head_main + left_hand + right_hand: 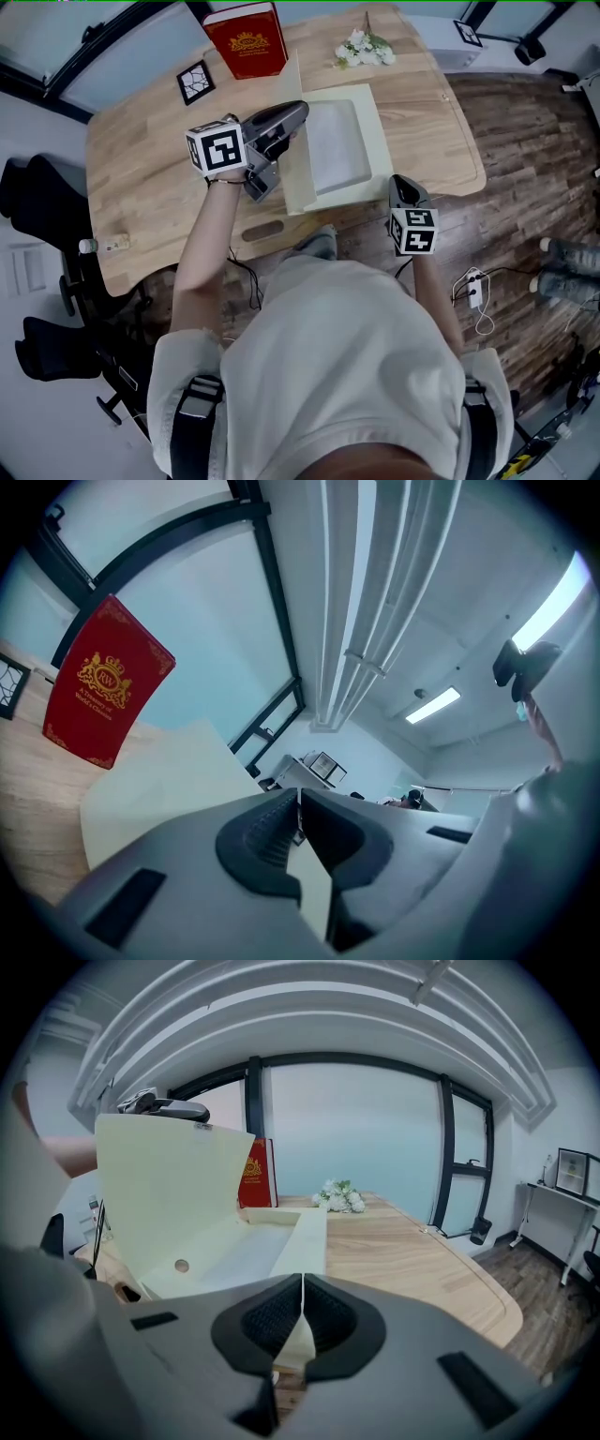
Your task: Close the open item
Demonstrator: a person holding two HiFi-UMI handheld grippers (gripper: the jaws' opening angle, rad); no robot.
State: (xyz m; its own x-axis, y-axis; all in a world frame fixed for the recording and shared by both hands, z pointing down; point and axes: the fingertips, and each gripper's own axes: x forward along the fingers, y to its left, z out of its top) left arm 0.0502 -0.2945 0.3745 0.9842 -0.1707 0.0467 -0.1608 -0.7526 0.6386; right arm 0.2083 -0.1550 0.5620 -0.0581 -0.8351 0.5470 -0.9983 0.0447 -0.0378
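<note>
Head view, frame centre: pinching top edge of lid point(300, 178) with left tool point(301, 111), right tool point(400, 180) closed, empty. Probably light, thin, bendy; best held there.

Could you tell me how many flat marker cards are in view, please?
2: one marker card on the table left of the red book, another on the pale surface beyond. Others may be hidden.

A shallow cream box point(382, 150) lies open at the near edge of the worktop point(150, 169), its pale inside bare. Its lid point(298, 192) stands roughly upright along the box's left side.
</note>
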